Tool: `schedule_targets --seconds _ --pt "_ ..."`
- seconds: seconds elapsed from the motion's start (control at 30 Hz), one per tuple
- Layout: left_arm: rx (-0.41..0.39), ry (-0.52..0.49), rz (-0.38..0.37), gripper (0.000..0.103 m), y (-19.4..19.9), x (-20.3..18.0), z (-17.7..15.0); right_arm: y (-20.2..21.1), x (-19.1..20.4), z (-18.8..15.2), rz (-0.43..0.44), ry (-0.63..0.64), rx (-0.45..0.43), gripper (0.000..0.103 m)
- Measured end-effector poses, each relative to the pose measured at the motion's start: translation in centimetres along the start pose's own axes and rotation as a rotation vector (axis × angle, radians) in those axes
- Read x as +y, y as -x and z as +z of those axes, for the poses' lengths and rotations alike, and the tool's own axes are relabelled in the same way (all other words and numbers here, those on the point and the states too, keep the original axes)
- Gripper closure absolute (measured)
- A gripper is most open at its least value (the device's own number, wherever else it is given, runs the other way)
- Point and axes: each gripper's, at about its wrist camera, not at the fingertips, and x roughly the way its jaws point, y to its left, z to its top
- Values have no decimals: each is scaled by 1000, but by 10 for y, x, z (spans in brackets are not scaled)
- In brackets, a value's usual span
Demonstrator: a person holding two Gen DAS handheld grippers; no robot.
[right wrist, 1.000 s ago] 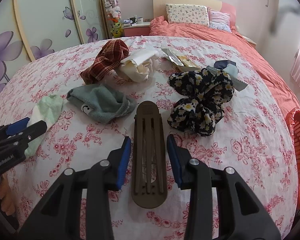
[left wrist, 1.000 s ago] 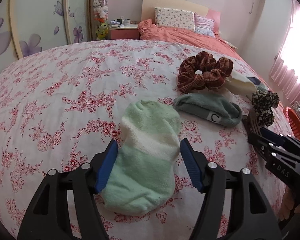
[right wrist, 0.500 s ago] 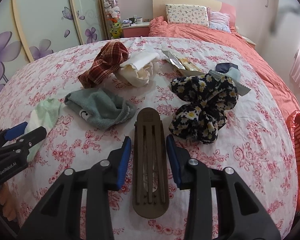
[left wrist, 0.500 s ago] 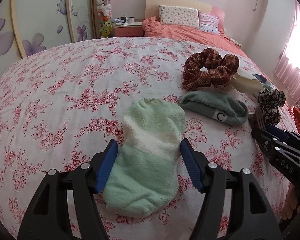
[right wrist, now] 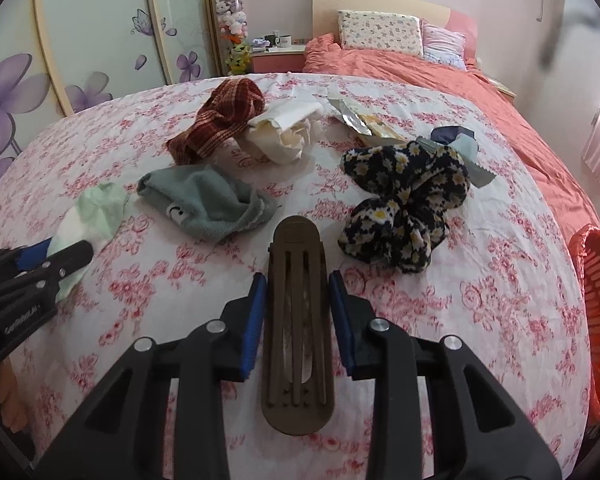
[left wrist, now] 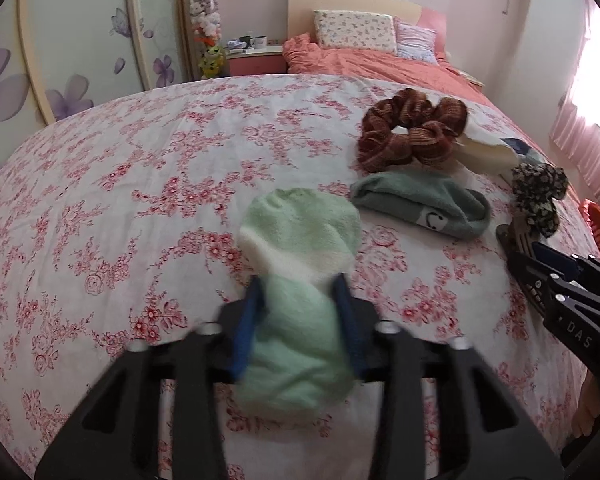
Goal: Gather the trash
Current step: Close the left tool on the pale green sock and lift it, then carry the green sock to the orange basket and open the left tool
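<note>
- The left gripper (left wrist: 298, 312), low in the centre of the left wrist view, had just been closing its jaws; its blue pads (left wrist: 247, 328) pinched the pale green and white fluffy sock (left wrist: 300, 240) at its waist, bunching the fabric between them.
- That sock lay on the white bedspread printed with red flowers (left wrist: 140, 184), its toe end reaching toward the middle of the frame.
- The right gripper (right wrist: 298, 312), low in the centre of the right wrist view, had also just been closing; its blue pads (right wrist: 252, 320) sat against both long sides of the brown slotted plastic hair clip (right wrist: 298, 328), clamping it where it lay flat on the bedspread.
- Left of centre in that view lay a grey-green sock with a small face patch (right wrist: 208, 204); above it, a rust-red striped scrunchie (right wrist: 220, 120) touched a crumpled cream paper wad (right wrist: 284, 132).
- Right of centre sat a dark daisy-print scrunchie (right wrist: 404, 208), with a torn foil wrapper (right wrist: 360, 120) behind it.
- An orange plastic basket (right wrist: 596, 312) showed at the right edge.
</note>
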Motion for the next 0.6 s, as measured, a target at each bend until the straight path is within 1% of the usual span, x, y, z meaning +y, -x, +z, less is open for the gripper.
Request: schedule_targets --seconds 0.07,0.13,0.4,0.6 --pt "3 7 -11 87 1 0 1 6 0 -3 6 0 -11 71" --pt "2 19 -27 89 4 1 3 15 -1 -3 15 -1 -26 71" --pt "-52 24 -48 90 26 -3 14 50 -19 1 36 -41 -90 71" --pt "-104 13 -77 90 46 -20 28 79 -43 1 25 -88 -143 71"
